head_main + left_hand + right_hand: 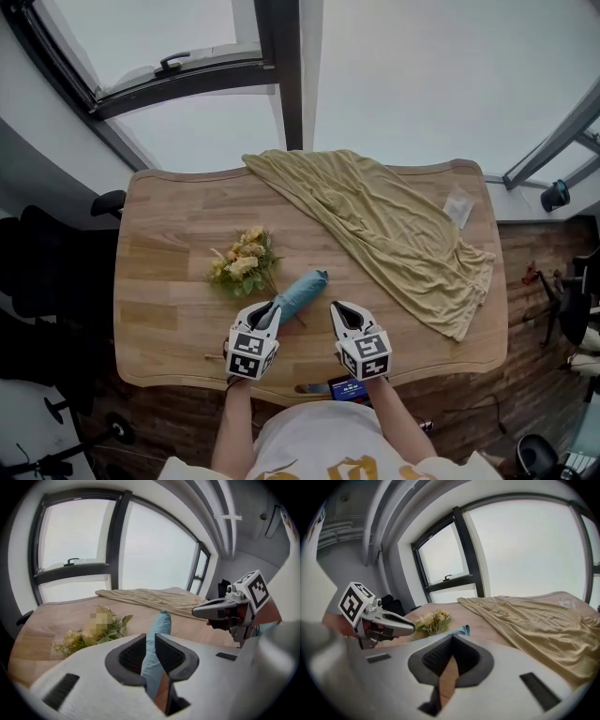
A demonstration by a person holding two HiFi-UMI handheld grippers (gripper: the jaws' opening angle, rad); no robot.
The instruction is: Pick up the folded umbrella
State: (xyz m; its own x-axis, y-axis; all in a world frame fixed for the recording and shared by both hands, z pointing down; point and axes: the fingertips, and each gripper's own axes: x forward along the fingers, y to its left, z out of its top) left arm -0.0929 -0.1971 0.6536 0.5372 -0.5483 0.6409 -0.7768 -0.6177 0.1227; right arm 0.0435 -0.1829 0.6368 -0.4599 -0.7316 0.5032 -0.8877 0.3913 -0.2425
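One folded umbrella [304, 290], seemingly clamped in left gripper [150, 640]

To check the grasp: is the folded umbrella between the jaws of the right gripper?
No, the right gripper has its jaws together and empty; the folded umbrella sits between the jaws of the left gripper.

**Right Gripper View: Claw Closed Above the Bench**

The white right claw [452, 639] has its dark ribbed jaws meeting at the tips. Nothing sits between them, and only the light wooden bench [480, 623] shows through the slit below. At left, the grey-and-white left claw [410, 629], with its square-marker cube, points toward a bunch of pale yellow flowers with green leaves [433, 620]. Just right of the flowers, one end of the teal folded umbrella [462, 630] shows above the claw body. A crumpled olive-yellow cloth [534, 620] covers the bench's right side. A dark-framed window [466, 550] stands behind.
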